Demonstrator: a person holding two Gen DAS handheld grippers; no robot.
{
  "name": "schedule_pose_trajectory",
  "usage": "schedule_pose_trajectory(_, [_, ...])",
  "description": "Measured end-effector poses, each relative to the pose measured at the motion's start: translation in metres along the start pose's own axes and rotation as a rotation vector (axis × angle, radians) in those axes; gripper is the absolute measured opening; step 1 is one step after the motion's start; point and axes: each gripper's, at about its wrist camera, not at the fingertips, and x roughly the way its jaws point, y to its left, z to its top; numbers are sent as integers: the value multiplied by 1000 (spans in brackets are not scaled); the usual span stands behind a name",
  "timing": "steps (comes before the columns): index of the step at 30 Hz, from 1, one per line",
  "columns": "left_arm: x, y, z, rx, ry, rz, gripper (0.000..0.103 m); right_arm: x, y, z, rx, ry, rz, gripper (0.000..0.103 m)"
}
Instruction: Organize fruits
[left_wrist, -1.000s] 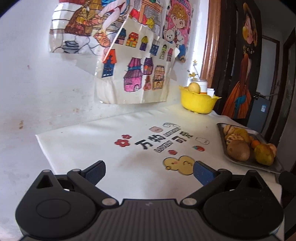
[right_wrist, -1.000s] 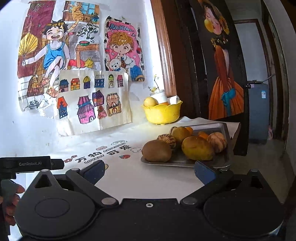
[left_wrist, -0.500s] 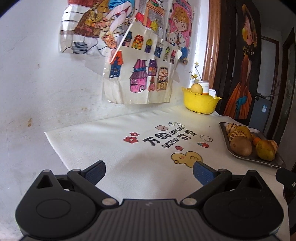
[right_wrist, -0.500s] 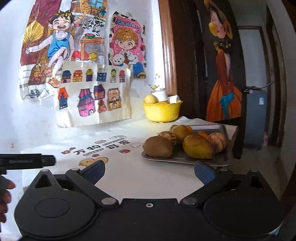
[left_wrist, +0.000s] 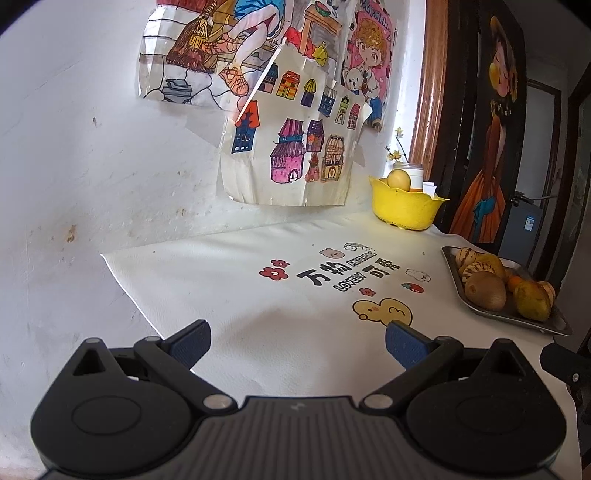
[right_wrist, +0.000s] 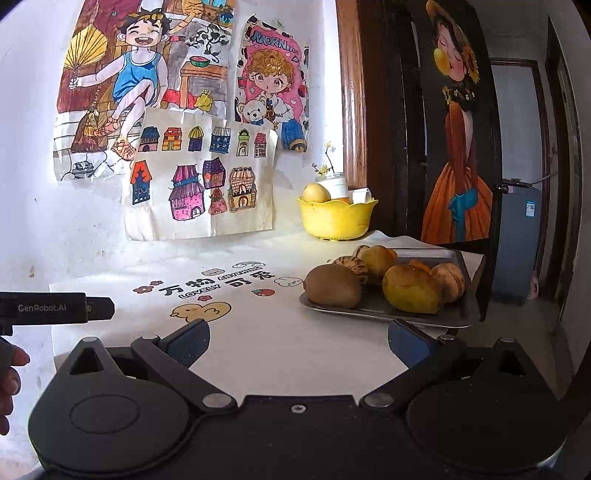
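Home (child's drawings (right_wrist: 177, 122) taped on wall (left_wrist: 74, 166)).

Mixed fruits (right_wrist: 388, 277) heaped on steel tray (right_wrist: 458, 314); one in yellow bowl (right_wrist: 338, 219).

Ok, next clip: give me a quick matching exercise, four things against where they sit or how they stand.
Things:
1. kiwi
2. pale round fruit
3. yellow bowl
4. right gripper

Places or states:
A. against the wall at the back of the table
B. open, holding nothing
C. on the metal tray, nearest front corner
D. inside the bowl

Pairs: 1-C, 2-D, 3-A, 4-B
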Motion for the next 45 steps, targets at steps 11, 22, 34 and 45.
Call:
schedule_pose_trajectory(11, [-2,1,-5,16,-5,-13,103,0,-1,-2,6,9,-2,103])
schedule_pose_trajectory(22, [-5,-4,-10,44,-14,-35,103,2,-3,-5,15,17,0,103])
schedule_pose_trajectory(34, [-9,-9,-11,68,-14,-33,103,1,-7,-6,37,20,7,103])
schedule_pose_trajectory(45, [-11,-10,-11,66,-12,-32,103,0,-9,-7,40,18,8,103])
